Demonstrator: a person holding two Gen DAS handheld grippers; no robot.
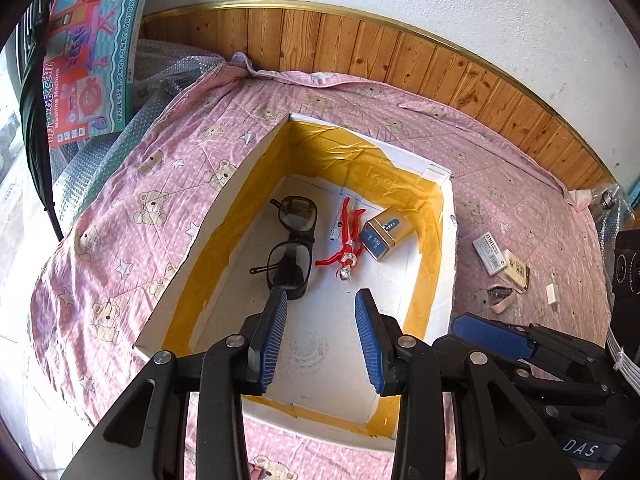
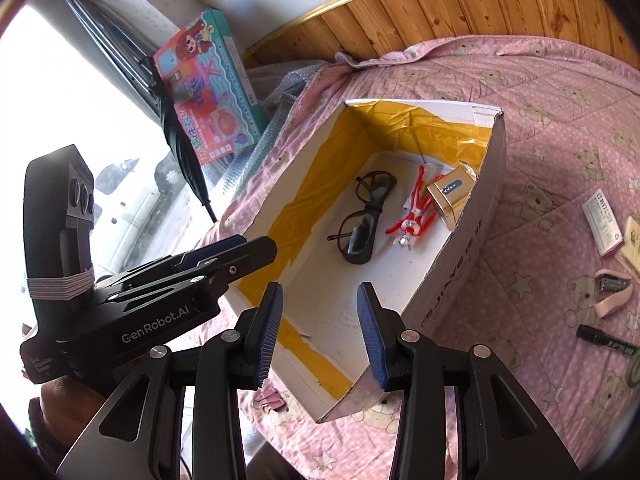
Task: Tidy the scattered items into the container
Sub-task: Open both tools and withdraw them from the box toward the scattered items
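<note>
Both the left gripper (image 1: 321, 312) and right gripper (image 2: 320, 312) hang wide open and empty over the near end of the box (image 1: 224, 204) on the bed (image 1: 120, 208). Inside lie glasses (image 1: 292, 244), a red figure (image 1: 344, 240) and a gold tin (image 1: 386, 232); a white packet (image 2: 602, 224), clip (image 2: 612, 290) and black tube (image 2: 606, 338) remain outside on the quilt, so the task looks roughly half done.

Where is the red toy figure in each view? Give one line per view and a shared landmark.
Left wrist: red toy figure lies on the box floor, centre of picture, right of the sunglasses.
Right wrist: red toy figure sits in the box, right of centre.
Shared landmark: the gold tin touching it.
</note>
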